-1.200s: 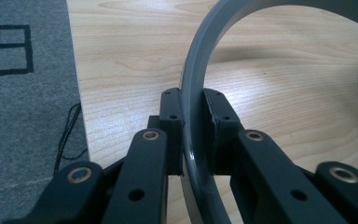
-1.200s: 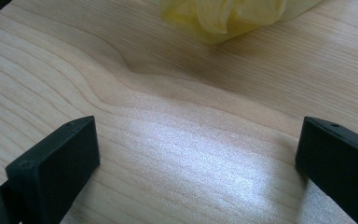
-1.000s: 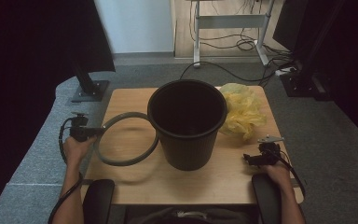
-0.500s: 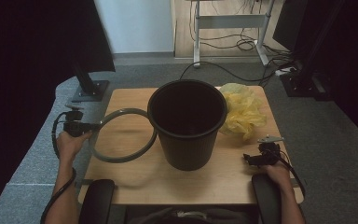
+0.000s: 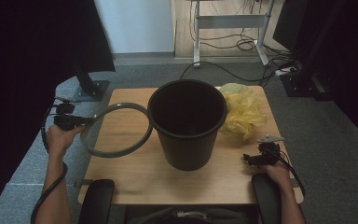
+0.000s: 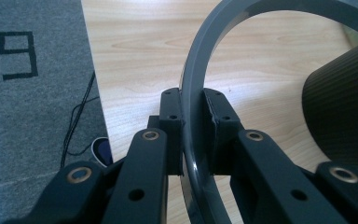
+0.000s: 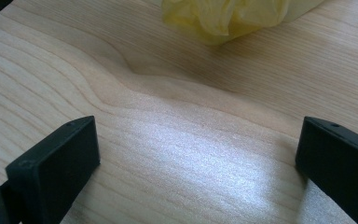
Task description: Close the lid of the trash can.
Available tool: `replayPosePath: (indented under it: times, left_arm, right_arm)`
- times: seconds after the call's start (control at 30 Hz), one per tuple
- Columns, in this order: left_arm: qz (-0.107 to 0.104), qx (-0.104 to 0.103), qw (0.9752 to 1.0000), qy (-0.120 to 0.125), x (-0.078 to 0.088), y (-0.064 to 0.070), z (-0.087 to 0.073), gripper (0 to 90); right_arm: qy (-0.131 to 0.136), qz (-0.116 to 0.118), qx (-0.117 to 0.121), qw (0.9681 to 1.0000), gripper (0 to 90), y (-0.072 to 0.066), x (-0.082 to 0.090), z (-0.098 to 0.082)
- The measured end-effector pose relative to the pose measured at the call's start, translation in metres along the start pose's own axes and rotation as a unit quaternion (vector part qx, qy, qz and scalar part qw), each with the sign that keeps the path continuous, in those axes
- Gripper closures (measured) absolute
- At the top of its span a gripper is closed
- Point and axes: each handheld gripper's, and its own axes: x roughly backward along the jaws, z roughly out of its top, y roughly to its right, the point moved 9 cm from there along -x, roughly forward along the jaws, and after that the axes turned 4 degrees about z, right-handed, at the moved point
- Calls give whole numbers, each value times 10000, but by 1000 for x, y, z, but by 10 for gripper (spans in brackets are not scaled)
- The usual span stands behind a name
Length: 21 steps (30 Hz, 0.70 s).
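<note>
At the left edge of the high view, the left gripper (image 5: 81, 121) grips a grey plastic ring (image 5: 116, 129) by its left rim; the ring hangs tilted over the left half of the wooden table (image 5: 135, 179), its right side just beside the black waste bin (image 5: 187, 123) that stands upright at the centre. Behind the bin, toward the upper right of the tabletop, lies a crumpled yellow bag (image 5: 242, 109). Low at the right of the frame, the right gripper (image 5: 248, 158) rests on the table near its edge, apart from the bin.

Along the left gripper view, the two black jaws close narrowly on the ring (image 6: 196, 126), one pad on each face of its band, while the bin's ribbed wall (image 6: 345, 112) fills the right side and grey carpet (image 6: 32, 107) the left.

Across the right gripper view, the jaws stand wide apart with bare wood (image 7: 191, 140) between them, and the yellow bag (image 7: 228, 16) sits at the top of the frame.
</note>
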Motion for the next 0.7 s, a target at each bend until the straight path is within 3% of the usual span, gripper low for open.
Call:
replayPosePath:
  times: [0.7]
  left_arm:
    - [-72, 50, 9998, 163, 53, 5, 30, 791]
  right_arm:
    - [2, 0, 0, 10000, 0, 0, 0, 0]
